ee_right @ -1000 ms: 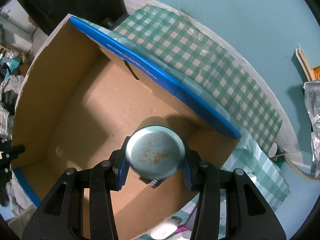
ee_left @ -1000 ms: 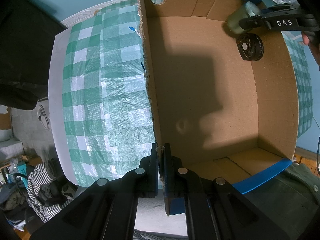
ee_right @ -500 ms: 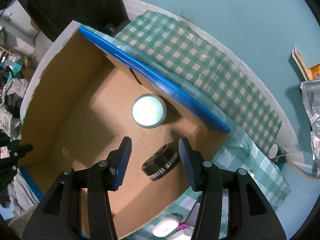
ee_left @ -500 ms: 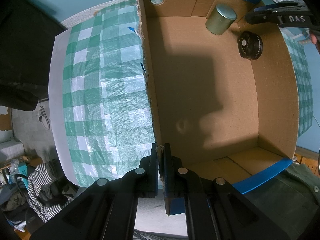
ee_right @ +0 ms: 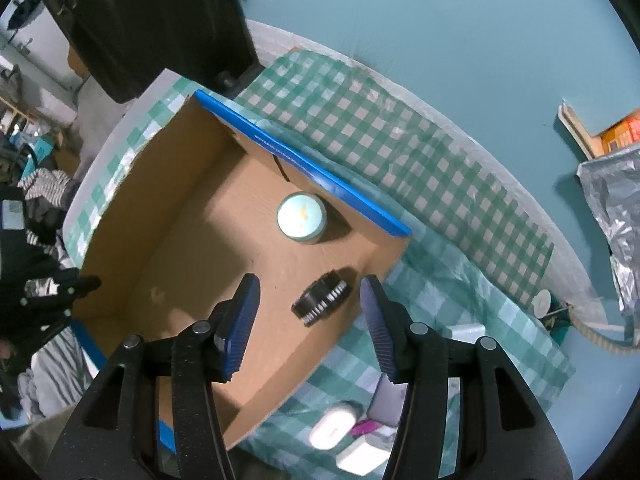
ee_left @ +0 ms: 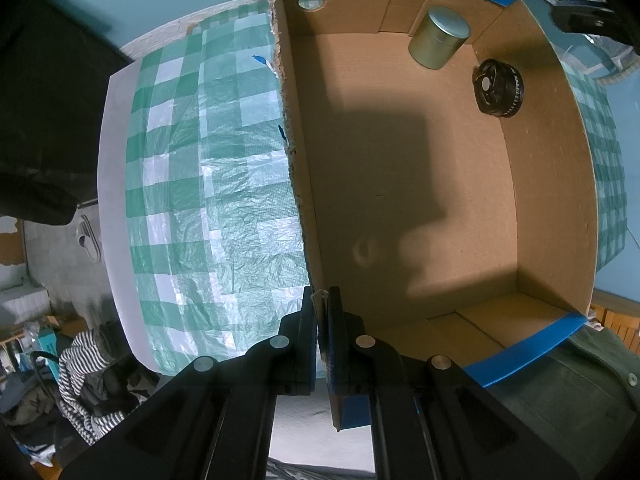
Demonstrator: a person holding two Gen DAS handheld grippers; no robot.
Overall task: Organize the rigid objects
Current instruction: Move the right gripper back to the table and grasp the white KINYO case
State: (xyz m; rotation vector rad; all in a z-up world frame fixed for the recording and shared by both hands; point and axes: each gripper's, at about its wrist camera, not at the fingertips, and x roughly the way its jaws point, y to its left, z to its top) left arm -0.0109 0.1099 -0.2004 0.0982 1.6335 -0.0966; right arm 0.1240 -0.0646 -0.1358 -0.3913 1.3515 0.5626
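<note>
An open cardboard box [ee_left: 552, 184] [ee_right: 132, 216] with blue-taped flaps sits on a green checked tablecloth. Upright in its far corner stands a round metal tin [ee_left: 438, 38] [ee_right: 302, 217]. A black ribbed disc [ee_left: 498, 87] [ee_right: 322, 298] lies beside the tin on the box floor. My left gripper [ee_left: 322, 300] is shut on the box's near wall edge. My right gripper [ee_right: 310, 300] hangs above the box with its jaws opening and nothing between the pads; the disc shows far below in the gap.
Small white and purple items [ee_right: 352, 436] lie on the cloth right of the box. A silver foil bag [ee_right: 612, 200] sits at the far right. Striped clothing [ee_left: 88, 376] lies beyond the table edge. A person's green sleeve [ee_left: 568, 392] is near the box corner.
The right gripper let go of the tin, which now stands in the box corner, and rose away with its jaws spreading. The left gripper stayed put on the box wall.
</note>
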